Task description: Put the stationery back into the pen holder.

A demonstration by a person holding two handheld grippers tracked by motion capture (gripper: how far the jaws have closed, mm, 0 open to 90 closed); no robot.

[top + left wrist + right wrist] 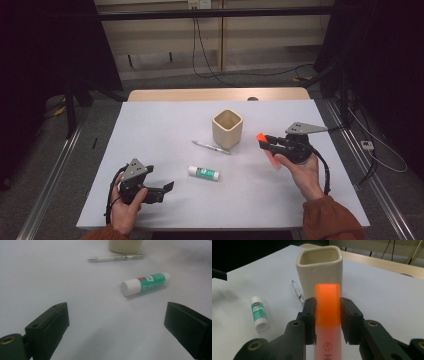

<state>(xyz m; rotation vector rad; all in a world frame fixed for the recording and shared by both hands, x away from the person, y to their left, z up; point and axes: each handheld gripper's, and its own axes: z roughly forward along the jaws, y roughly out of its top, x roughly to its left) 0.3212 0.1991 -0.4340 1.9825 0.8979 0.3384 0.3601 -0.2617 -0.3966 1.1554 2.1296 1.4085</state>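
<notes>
Right gripper view: orange highlighter (327,312) clamped in right gripper (327,320), long axis pointing at 12 o'clock toward cream cup (320,270) just ahead. Left gripper (115,322) released, farther off, resting near glue stick (145,283).

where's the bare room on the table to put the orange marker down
Free: the wide stretch left of the cup and pen, and the near edge past the glue stick. The right tool holds the marker. Crowded: the middle, around cup, pen and glue stick.
</notes>
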